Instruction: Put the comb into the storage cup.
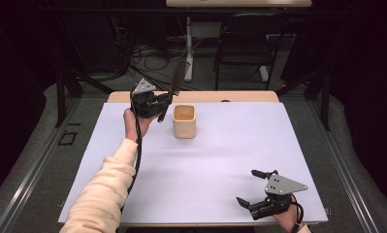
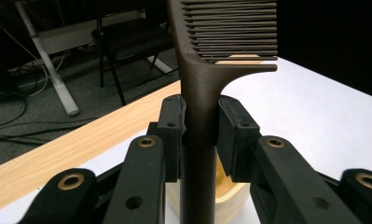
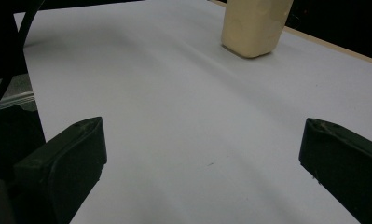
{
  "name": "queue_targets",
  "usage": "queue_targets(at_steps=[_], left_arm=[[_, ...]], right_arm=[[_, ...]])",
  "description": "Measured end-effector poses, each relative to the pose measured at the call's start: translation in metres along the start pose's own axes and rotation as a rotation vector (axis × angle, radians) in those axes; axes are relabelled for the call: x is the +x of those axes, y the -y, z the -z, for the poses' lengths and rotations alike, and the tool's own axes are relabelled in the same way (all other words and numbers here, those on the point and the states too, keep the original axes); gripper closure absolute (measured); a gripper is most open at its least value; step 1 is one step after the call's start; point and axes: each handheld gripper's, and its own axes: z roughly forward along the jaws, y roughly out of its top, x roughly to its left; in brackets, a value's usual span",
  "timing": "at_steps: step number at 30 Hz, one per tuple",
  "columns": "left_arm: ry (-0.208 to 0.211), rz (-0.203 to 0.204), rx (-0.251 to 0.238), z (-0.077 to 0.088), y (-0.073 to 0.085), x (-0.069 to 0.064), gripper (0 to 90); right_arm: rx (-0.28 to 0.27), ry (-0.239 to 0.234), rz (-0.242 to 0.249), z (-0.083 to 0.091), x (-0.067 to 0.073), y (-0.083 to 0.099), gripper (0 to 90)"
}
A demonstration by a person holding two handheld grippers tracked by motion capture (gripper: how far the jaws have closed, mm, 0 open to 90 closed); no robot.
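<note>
Nearest the overhead camera, the right gripper (image 1: 257, 188) rests at the near right corner of the white table sheet (image 1: 215, 165), jaws spread wide with nothing between them; its own view shows bare sheet between the two pads. Item in hand: a dark brown comb (image 2: 207, 84), pinched by its handle between the pads of the left gripper (image 1: 163, 103). Seen from the left gripper's camera, both pads press flat against the handle just below the toothed section. From above, the comb (image 1: 175, 81) stands tilted, teeth end uppermost, raised over the far left part of the sheet. Just beside it, to the right, stands a cream-coloured cup (image 1: 184, 121), upright and open-topped, apart from the comb. A cream sleeve (image 1: 106, 187) covers the left forearm. Wooden table edge (image 1: 239, 96) shows beyond the sheet.
</note>
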Motion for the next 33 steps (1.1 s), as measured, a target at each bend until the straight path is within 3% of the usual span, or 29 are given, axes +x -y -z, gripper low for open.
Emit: queue_targets(at_steps=[8, 14, 25, 33], left_arm=[[0.009, 0.005, -0.027, -0.001, -0.007, -0.001, 72.3], [0.012, 0.004, -0.031, -0.008, -0.012, -0.004, 72.3], [0.015, 0.006, -0.09, -0.02, -0.022, -0.015, 72.3], [0.023, 0.022, -0.102, -0.032, -0.022, -0.016, 72.3]], right_arm=[[0.001, -0.001, 0.0, 0.0, 0.0, 0.0, 0.1], [0.009, 0.0, -0.004, -0.001, 0.0, 0.001, 0.2], [0.013, -0.002, -0.003, -0.002, 0.0, 0.001, 0.1], [0.013, -0.003, -0.003, -0.002, -0.001, 0.001, 0.1]])
